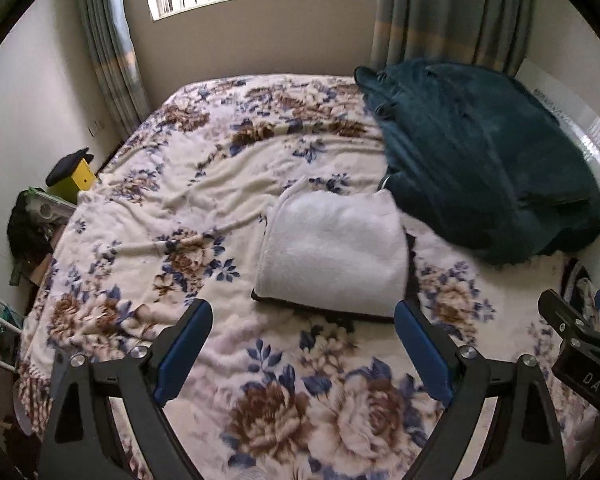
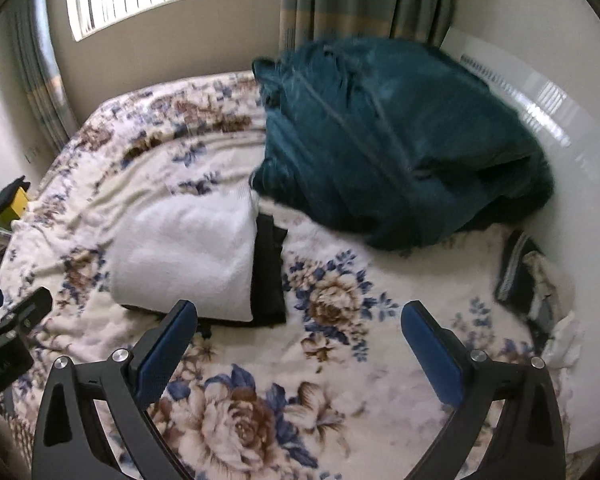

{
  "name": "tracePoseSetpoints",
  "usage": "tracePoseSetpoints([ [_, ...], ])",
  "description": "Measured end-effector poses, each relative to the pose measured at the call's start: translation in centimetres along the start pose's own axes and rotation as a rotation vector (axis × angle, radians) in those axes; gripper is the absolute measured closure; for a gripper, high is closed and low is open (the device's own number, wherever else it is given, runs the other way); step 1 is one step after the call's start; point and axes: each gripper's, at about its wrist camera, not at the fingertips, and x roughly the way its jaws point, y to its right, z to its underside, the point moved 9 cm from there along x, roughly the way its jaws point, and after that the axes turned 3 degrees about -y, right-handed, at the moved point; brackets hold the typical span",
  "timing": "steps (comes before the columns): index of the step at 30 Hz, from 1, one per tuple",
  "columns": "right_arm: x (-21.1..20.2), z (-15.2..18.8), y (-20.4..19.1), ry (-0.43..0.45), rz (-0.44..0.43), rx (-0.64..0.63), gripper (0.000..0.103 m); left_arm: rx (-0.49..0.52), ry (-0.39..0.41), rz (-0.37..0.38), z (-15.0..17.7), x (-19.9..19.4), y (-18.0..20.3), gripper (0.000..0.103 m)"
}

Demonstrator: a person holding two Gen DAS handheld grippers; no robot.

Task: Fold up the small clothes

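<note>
A folded white fluffy cloth (image 1: pixel 332 252) lies on a folded black garment (image 1: pixel 411 276) in the middle of the floral bed (image 1: pixel 172 184). Both also show in the right wrist view: the white cloth (image 2: pixel 188 256) and the black garment (image 2: pixel 267 276). My left gripper (image 1: pixel 304 332) is open and empty, just short of the white cloth's near edge. My right gripper (image 2: pixel 300 332) is open and empty over the bedspread, right of the stack. The right gripper's body shows at the left wrist view's right edge (image 1: pixel 580 344).
A bunched dark teal blanket (image 1: pixel 480 160) fills the bed's far right, also in the right wrist view (image 2: pixel 392 140). Crumpled small clothes (image 2: pixel 536 280) lie by the right wall. A yellow box (image 1: pixel 76 180) with a dark cap and clutter stand left of the bed.
</note>
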Motion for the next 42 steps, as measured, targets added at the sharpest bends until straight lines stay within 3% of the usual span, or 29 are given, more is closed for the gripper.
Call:
tracePoseSetpoints([
  [10,-18.4,0.5,2.3,0.131,-0.057,-0.034,0.0,0.007,0.125,-0.011,0.3,-15.4,0.4,0.01],
  [20,-30.8,1.2,4.3,0.209,-0.113,-0.041,0.0,0.007,0.191,0.009,1.6,-25.0,1.3,0.01],
  [28,-35.6,1.5,6.1,0.251,-0.118,-0.049,0.0,-0.009,0.218,0.003,2.2,-28.3,1.5,0.009],
  [29,-35.9,1.5,6.2,0.252,-0.118,-0.048,0.0,-0.007,0.221,0.001,2.3,-28.5,1.6,0.001],
  [30,-36.2,1.6,6.5,0.254,-0.121,-0.046,0.0,-0.009,0.229,-0.004,2.3,-28.7,1.6,0.0],
  [42,-37.1,1.8,7.1,0.26,-0.115,-0.046,0.0,-0.022,0.25,-0.034,2.5,-29.6,1.1,0.0],
])
